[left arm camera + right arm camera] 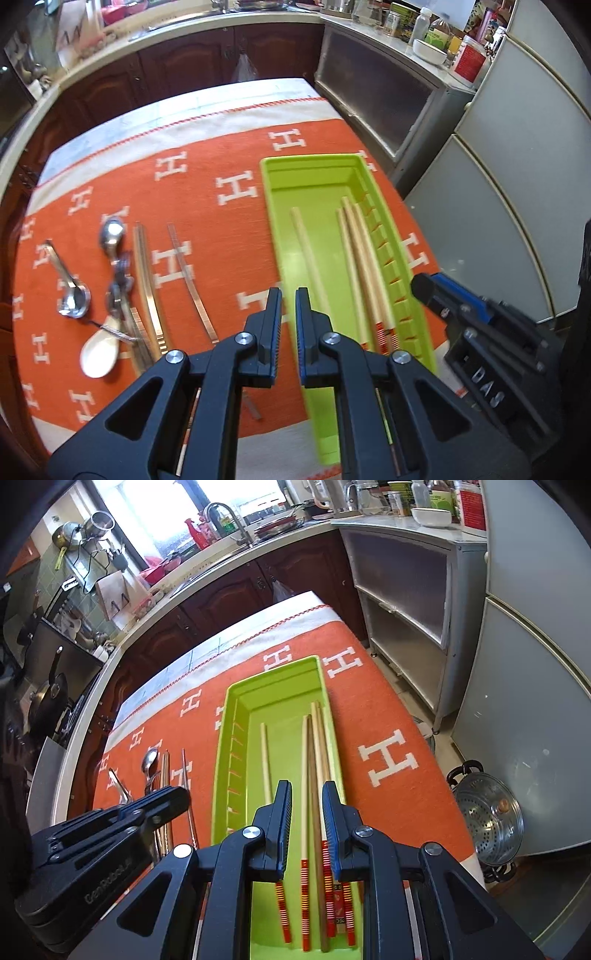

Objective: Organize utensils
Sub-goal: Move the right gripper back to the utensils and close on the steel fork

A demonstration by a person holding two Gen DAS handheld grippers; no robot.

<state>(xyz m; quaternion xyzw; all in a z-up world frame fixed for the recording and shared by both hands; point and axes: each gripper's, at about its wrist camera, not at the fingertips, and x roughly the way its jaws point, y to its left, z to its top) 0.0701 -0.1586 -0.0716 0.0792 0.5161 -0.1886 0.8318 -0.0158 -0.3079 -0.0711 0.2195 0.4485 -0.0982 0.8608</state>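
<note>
A lime green tray (306, 173) (236, 716) lies on the orange cloth and holds several wooden chopsticks (354, 254) (314, 760) with red striped ends. Left of the tray lie metal chopsticks (146, 280) (165, 771), metal spoons (110, 232) (150, 758) and a white ceramic spoon (98, 350). My left gripper (288, 295) hovers over the tray's left edge, jaws slightly apart and empty. My right gripper (306, 790) is above the tray over the chopsticks, jaws apart, holding nothing. Each gripper shows in the other's view, the right one (424, 286) and the left one (173, 799).
The table's orange cloth (207, 173) (388, 716) with white H marks ends near kitchen cabinets (192, 62) behind and a grey cupboard (402, 602) and fridge (532, 664) to the right. A steel steamer pot (487, 819) stands on the floor at right.
</note>
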